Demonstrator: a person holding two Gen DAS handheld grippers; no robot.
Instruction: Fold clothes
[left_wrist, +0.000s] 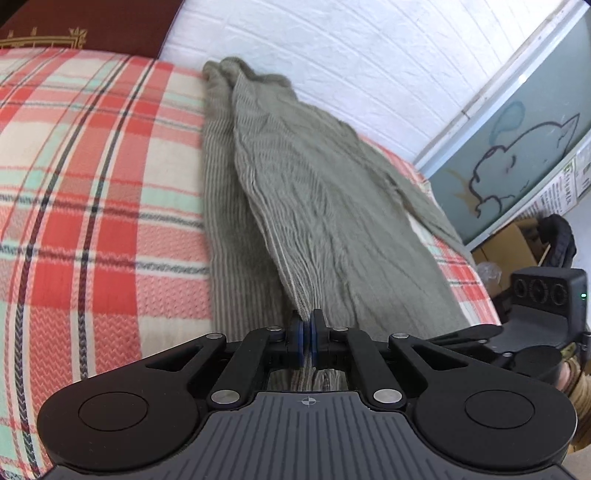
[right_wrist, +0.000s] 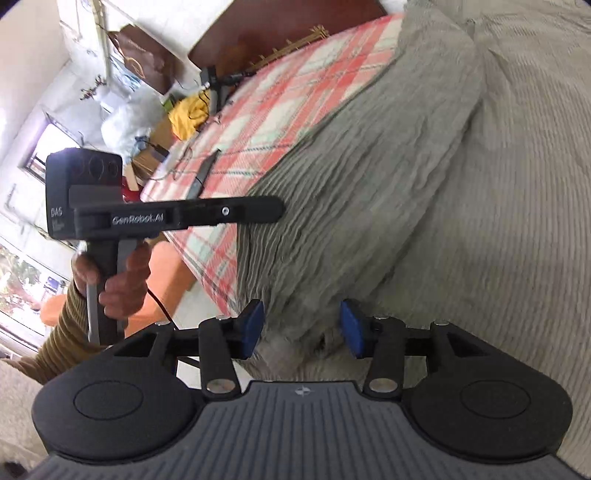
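Left claw (left_wrist: 306, 332): blue pads pressed together on a pinched ridge of the grey-green garment (left_wrist: 295, 192); cloth passes between the pads and shows again below them. Seen from the right wrist view, the same left claw (right_wrist: 279, 208) points at the garment's edge, its body marked "GenRobot.AI", with "DAS" on the camera block; a hand (right_wrist: 118, 280) in a ribbed tan sleeve (right_wrist: 66, 325) grips its handle.

Right claw (right_wrist: 302, 325): blue pads spread apart, a fold of the garment (right_wrist: 388, 184) lying between them without either pad pressing it. No earlier view to compare.

Garment: ribbed, finely striped fabric, bunched lengthwise on the bed, running from the left claw up toward the far end of the plaid bedcover (left_wrist: 92, 184); in the right wrist view it drapes over the bed's near edge.

Surroundings, left wrist view: dark red headboard (left_wrist: 92, 26) with gold ornament; white brick-pattern wall (left_wrist: 351, 55); glass panel (left_wrist: 517, 155) with a drawn cartoon outline; papers with print too small to read; the right claw's device (left_wrist: 546, 295) at the frame's right edge.

Surroundings, right wrist view: yellow cloth (right_wrist: 188, 114), brown paper bag (right_wrist: 144, 59), white plastic bags (right_wrist: 122, 122), a dark flat object (right_wrist: 203, 177) and cable on the bedcover
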